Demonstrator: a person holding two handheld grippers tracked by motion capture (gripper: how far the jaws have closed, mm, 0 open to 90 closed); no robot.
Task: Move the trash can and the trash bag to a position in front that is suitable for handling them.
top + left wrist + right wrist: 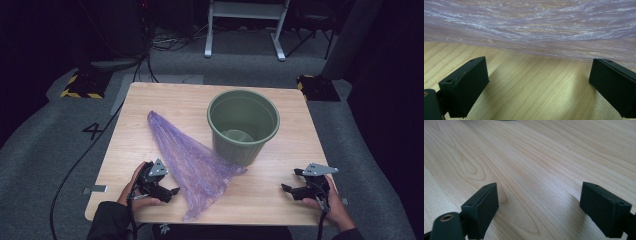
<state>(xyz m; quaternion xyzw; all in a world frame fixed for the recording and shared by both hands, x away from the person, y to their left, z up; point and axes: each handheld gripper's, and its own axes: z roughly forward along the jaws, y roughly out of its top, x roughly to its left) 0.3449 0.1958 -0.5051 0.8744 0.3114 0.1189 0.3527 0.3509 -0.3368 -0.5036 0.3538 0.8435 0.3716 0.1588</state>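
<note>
Nearest the person, both hands rest at the front edge of the wooden table (280, 215), each holding its tool low over the board. The left gripper (170, 191) has its jaws spread wide with nothing between them, and in the left gripper view the purple plastic bag (529, 27) lies just ahead of the tips, crinkled and flat, not yet touched. Over on the other side, the right gripper (289, 189) is spread too, with bare wood grain under it and nothing in reach. Moving up the table, the bag fans out from a wide hem near the front edge to a narrow tail farther back. Beyond it stands the green bin (243, 126), upright, unlined, touching the bag's edge. Judging by this, lining the bin hasn't begun: grabbing, opening and fitting the bag all remain
</note>
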